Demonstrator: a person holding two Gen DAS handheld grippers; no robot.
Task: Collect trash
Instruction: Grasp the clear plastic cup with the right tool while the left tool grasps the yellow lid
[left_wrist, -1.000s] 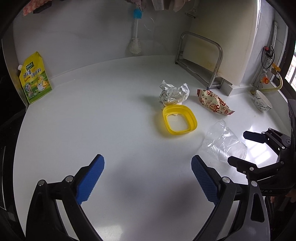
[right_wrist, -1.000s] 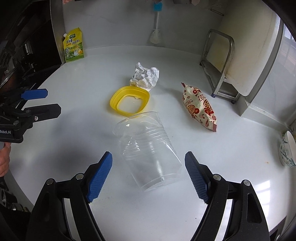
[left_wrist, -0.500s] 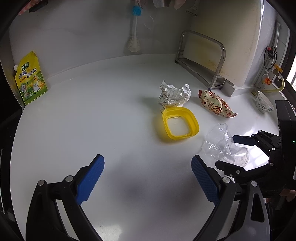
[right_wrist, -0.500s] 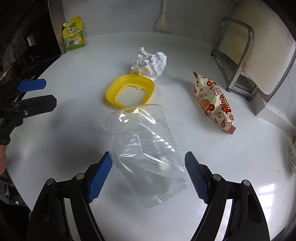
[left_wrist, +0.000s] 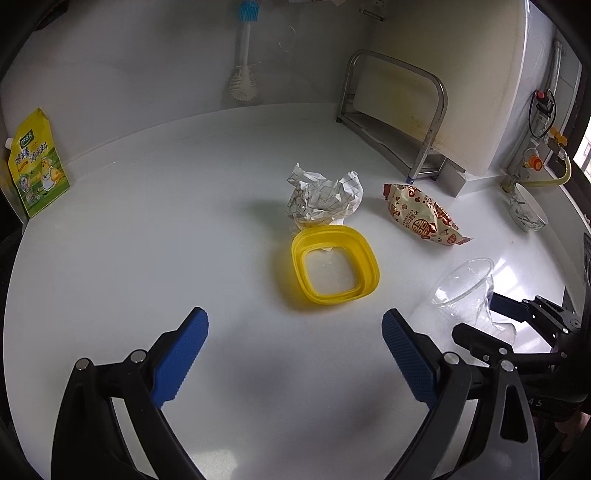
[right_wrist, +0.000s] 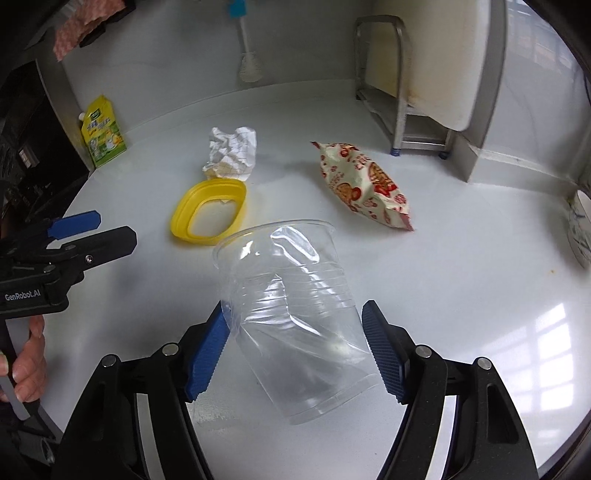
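A clear crumpled plastic cup (right_wrist: 291, 306) is squeezed between my right gripper's (right_wrist: 295, 347) blue pads and lifted off the white counter; it also shows in the left wrist view (left_wrist: 465, 291). A yellow plastic rim (left_wrist: 334, 271) lies mid-counter, with crumpled paper (left_wrist: 323, 197) behind it and a red-patterned snack bag (left_wrist: 421, 216) to the right. My left gripper (left_wrist: 295, 354) is open and empty above bare counter, in front of the yellow rim. In the right wrist view the rim (right_wrist: 208, 218), paper (right_wrist: 232, 153) and snack bag (right_wrist: 364, 186) lie beyond the cup.
A yellow-green pouch (left_wrist: 37, 166) leans at the back left wall. A metal rack (left_wrist: 399, 122) with a white board stands at the back right. A brush (left_wrist: 243, 66) hangs on the wall. A small bowl (left_wrist: 526, 212) sits at the far right.
My right gripper closed on the cup, denting it, and raised it off the counter. My left gripper moved slightly closer to the yellow rim and stays open.
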